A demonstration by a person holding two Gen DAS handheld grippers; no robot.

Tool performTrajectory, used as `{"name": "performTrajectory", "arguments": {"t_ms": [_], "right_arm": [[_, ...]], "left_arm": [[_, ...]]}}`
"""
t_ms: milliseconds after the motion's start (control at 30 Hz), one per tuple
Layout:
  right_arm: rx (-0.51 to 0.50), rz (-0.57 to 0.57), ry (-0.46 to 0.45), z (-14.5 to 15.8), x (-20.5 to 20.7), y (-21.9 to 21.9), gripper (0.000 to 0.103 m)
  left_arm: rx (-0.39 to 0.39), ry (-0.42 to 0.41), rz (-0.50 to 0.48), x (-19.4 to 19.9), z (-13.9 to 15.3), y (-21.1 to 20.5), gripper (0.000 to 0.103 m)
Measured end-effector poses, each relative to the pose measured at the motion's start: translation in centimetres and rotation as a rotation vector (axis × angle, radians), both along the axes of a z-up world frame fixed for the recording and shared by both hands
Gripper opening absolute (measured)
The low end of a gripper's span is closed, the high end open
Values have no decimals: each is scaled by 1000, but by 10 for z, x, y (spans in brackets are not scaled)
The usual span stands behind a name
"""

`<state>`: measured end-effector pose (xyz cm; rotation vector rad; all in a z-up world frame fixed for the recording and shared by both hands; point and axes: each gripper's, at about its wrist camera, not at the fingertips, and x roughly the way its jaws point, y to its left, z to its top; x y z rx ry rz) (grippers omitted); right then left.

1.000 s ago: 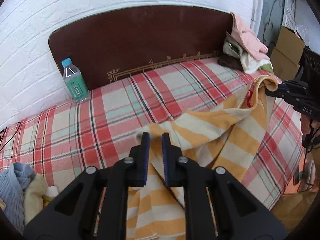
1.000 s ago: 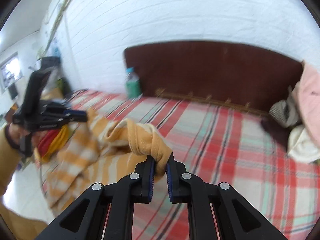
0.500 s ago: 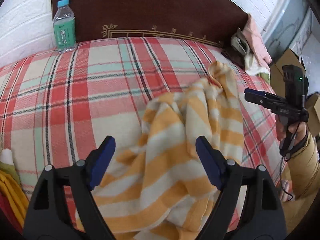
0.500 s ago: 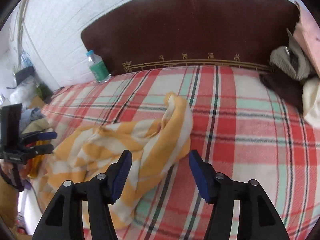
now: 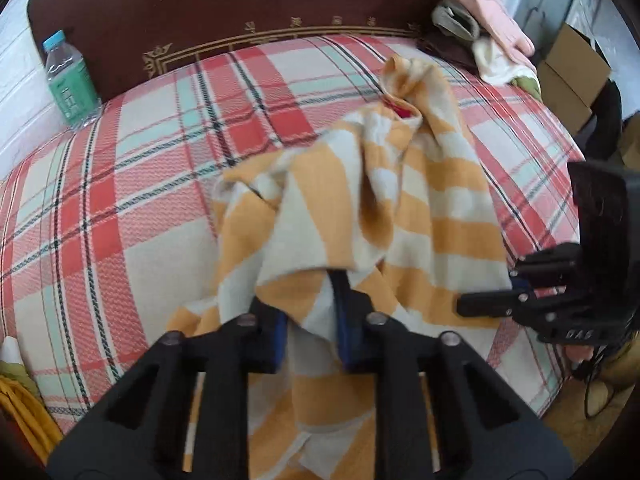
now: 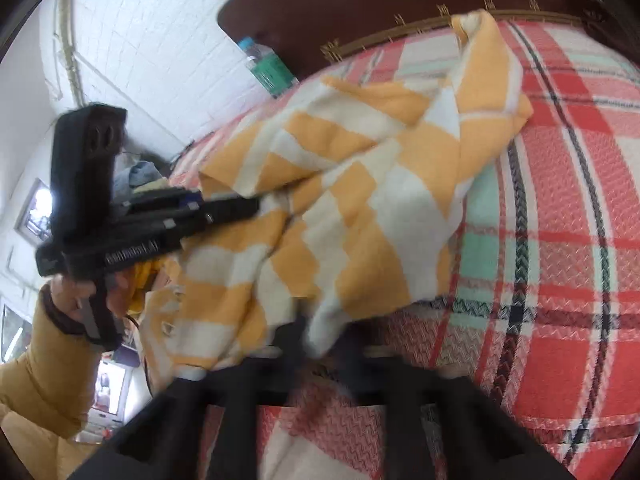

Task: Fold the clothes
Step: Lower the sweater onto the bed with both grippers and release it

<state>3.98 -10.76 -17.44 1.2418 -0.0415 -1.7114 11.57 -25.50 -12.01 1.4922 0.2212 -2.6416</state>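
Note:
An orange-and-cream striped cloth [image 5: 400, 208] lies rumpled on the plaid bed cover [image 5: 120, 220], running from the near edge toward the headboard. My left gripper [image 5: 312, 320] is at the cloth's near edge with its jaws closing, and a fold is pinched between the blue pads. The right wrist view shows the same cloth [image 6: 360, 184], and my right gripper [image 6: 324, 344] is shut on its near corner, blurred. Each gripper also shows in the other's view: the right gripper [image 5: 480, 302] at the cloth's right edge, the left gripper [image 6: 240, 208] at its left side.
A water bottle [image 5: 70, 80] stands against the dark brown headboard [image 5: 240, 0] at the far left. A pile of clothes [image 5: 488, 36] lies at the far right corner, and a cardboard box [image 5: 572, 76] stands beyond the bed. Yellow garments [image 5: 24, 412] lie at the near left. A mustard sleeve [image 6: 36, 360] holds the left gripper.
Both grippers let go of the cloth, which dropped onto the bed. They opened wide, came down to its near edge, and closed on it again.

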Motion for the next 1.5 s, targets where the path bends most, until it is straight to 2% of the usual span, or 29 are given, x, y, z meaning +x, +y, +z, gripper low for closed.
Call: {"name": "performTrajectory", "arguments": {"t_ms": [100,333,433,500,633,667,700,733,767,800,833,867,900,1000,1133,1200,1267,1300,1367,1400,1433,1467,1500], "right_arm": [[-36,-30,46,19,-12,13,5],[-65,-165,268,109,-50,76,4],[6,-240,380,137,-72,103,4],[33,-307,381,141,-93,127,4],[208,-381,375,109,-138,130,6],[231,-362,340,97,-147,128,8],[262,-356,306,85,-156,128,19],[298,-366,278,75,-160,129,28],[315,-367,264,67,-159,131,29],[305,-372,254,63,-156,133,31],[275,-386,232,60,-150,139,41],[229,-398,194,58,-142,147,47],[171,-400,152,57,-133,154,52],[48,-310,60,45,-96,152,60],[34,-156,-9,19,-49,116,60],[32,-152,4,9,-43,99,61],[4,-183,43,8,-41,88,62],[-19,-193,35,7,-43,84,62],[-54,-215,15,-1,-50,75,62],[-55,-221,25,-2,-51,73,58],[-50,-221,42,-1,-53,71,33],[-48,-215,43,-1,-56,72,16],[-48,-211,30,-2,-59,76,8]], "left_arm": [[-35,31,42,0,19,-16,14],[-17,123,161,-9,64,-72,14],[-6,119,223,-19,63,-95,14],[18,93,270,-27,51,-113,14],[86,39,330,-38,14,-135,18],[120,32,345,-37,6,-138,26],[157,39,355,-32,1,-139,38],[194,51,363,-26,-3,-139,43],[217,68,365,-19,-4,-136,53],[230,91,361,-9,-2,-131,63],[248,121,351,2,3,-125,67],[272,151,336,14,8,-116,76],[295,170,309,26,12,-105,80],[316,194,172,51,25,-56,80],[418,153,-15,38,13,16,80],[435,114,-54,18,-2,42,80],[464,85,-51,-2,-16,57,80],[480,71,-48,-12,-22,64,80],[472,55,-29,-22,-30,73,80],[459,52,-22,-26,-31,77,76],[445,50,-13,-27,-32,78,71],[432,48,-2,-27,-31,77,54],[426,51,5,-26,-30,75,32]]}}
